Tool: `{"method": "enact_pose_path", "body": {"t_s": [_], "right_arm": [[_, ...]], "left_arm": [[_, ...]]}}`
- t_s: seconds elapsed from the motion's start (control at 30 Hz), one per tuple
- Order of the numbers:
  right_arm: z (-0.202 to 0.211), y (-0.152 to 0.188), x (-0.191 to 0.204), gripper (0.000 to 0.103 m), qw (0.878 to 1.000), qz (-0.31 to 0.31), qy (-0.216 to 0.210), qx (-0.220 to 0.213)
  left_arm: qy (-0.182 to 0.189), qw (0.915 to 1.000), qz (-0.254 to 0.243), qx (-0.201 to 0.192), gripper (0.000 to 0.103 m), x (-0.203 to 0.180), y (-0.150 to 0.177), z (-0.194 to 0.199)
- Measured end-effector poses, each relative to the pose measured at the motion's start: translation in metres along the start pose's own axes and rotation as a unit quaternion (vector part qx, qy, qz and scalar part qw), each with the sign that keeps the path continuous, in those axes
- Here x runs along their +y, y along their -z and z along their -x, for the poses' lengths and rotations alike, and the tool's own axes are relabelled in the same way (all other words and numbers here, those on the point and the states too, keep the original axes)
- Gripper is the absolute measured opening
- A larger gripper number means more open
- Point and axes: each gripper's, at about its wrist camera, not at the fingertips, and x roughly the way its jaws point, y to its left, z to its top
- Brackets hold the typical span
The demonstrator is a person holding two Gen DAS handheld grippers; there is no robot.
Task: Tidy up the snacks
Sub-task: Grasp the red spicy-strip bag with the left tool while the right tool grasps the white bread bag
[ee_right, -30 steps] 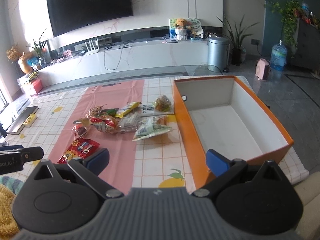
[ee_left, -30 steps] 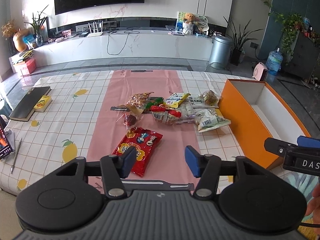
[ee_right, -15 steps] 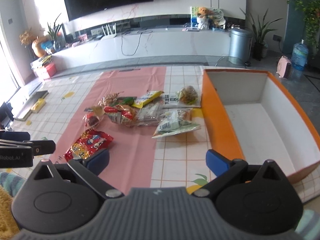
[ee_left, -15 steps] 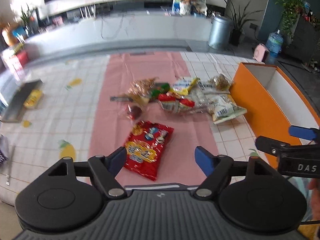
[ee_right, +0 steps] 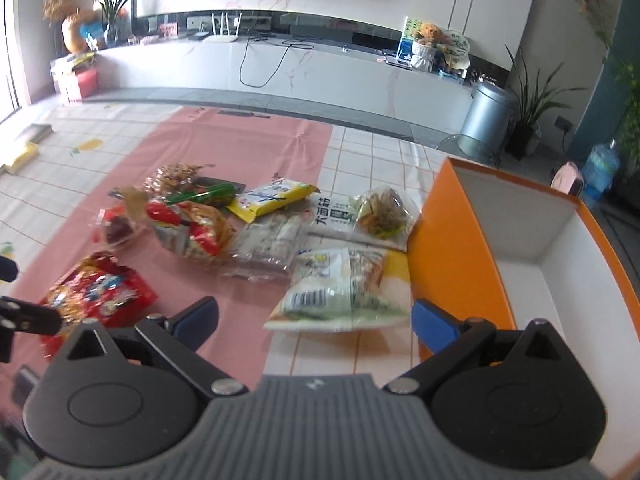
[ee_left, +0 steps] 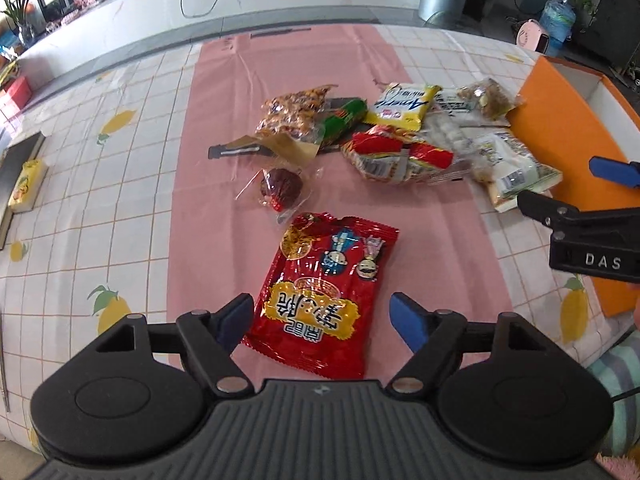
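A red snack bag lies flat on the pink runner, its near end between the open fingers of my left gripper. It also shows in the right wrist view. Several other snack packets lie in a pile beyond it. A green-and-white packet lies just ahead of my open, empty right gripper, beside the orange box. The right gripper also shows at the right edge of the left wrist view.
The orange box is white inside and stands open on the table's right side. A book and a yellow pack lie at the table's left edge. A low white cabinet and a metal bin stand beyond the table.
My left gripper has come down and forward over the red bag, and its fingers have opened wider. My right gripper has moved left and forward toward the green-and-white packet.
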Motion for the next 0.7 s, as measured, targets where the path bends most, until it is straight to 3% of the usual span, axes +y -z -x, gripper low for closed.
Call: {"method": "enact_pose_path", "body": {"t_s": [0.33,0.4,0.7], "right_arm": [[-0.059,-0.018,-0.009,0.098,1.0,-0.001,0.007,0.03],[-0.067,-0.017,-0.01,0.092,0.999,-0.002,0.005,0.038],[-0.087,-0.009,-0.01,0.09,0.998,-0.012,-0.005,0.054]], "left_arm": [[0.01,0.9988,-0.029,0.038,0.091,0.008,-0.016,-0.041],[0.015,0.9984,-0.034,0.043,0.091,0.007,-0.018,-0.045],[0.036,0.9962,-0.06,0.052,0.092,-0.004,-0.019,-0.063]]}}
